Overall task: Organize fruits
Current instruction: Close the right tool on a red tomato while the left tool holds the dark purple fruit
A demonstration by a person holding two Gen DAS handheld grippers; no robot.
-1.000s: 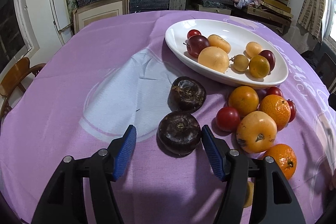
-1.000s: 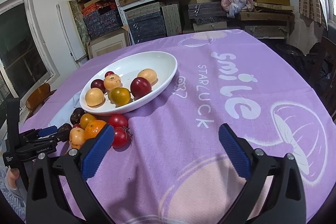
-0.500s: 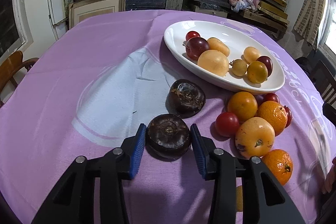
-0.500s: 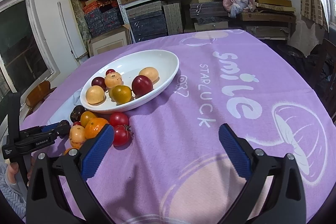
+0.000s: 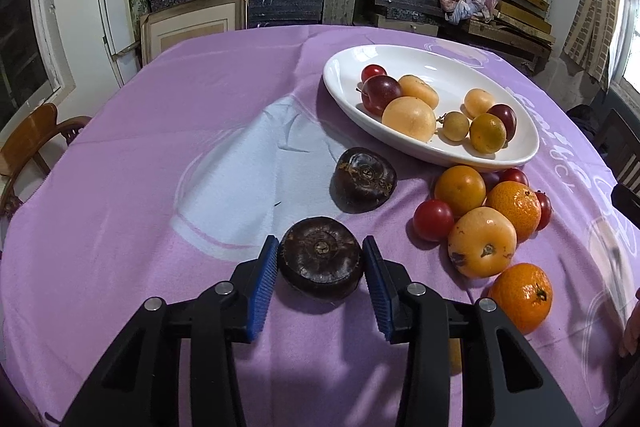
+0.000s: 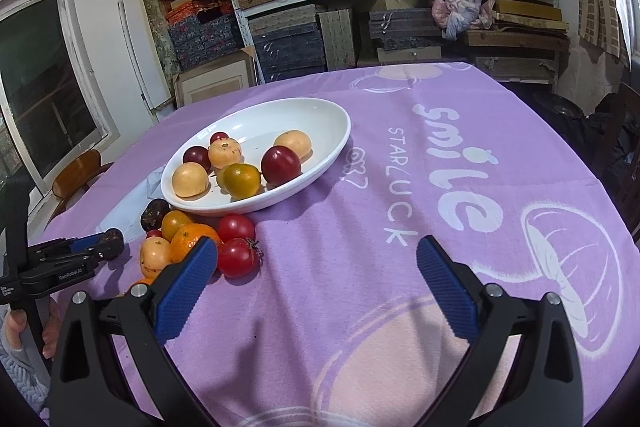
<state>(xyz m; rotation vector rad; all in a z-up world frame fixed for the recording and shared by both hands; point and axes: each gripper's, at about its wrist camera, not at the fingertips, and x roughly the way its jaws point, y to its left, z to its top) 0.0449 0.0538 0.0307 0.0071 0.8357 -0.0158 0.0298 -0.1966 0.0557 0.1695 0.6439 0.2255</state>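
Left gripper (image 5: 320, 259) clamped on the near dark fruit (image 5: 320, 257) on the tabletop (image 5: 140, 167), ready for the dish (image 5: 516, 157) far right. Right gripper (image 6: 316, 269) gapes, holding nothing.

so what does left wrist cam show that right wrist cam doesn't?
Left wrist only: blue pads closed against the near dark fruit, seen close up; a small tan fruit in the dish.
Right wrist only: the right gripper open over bare cloth; the "smile" print.
Both: white dish, second dark fruit, the loose pile with the tangerine.
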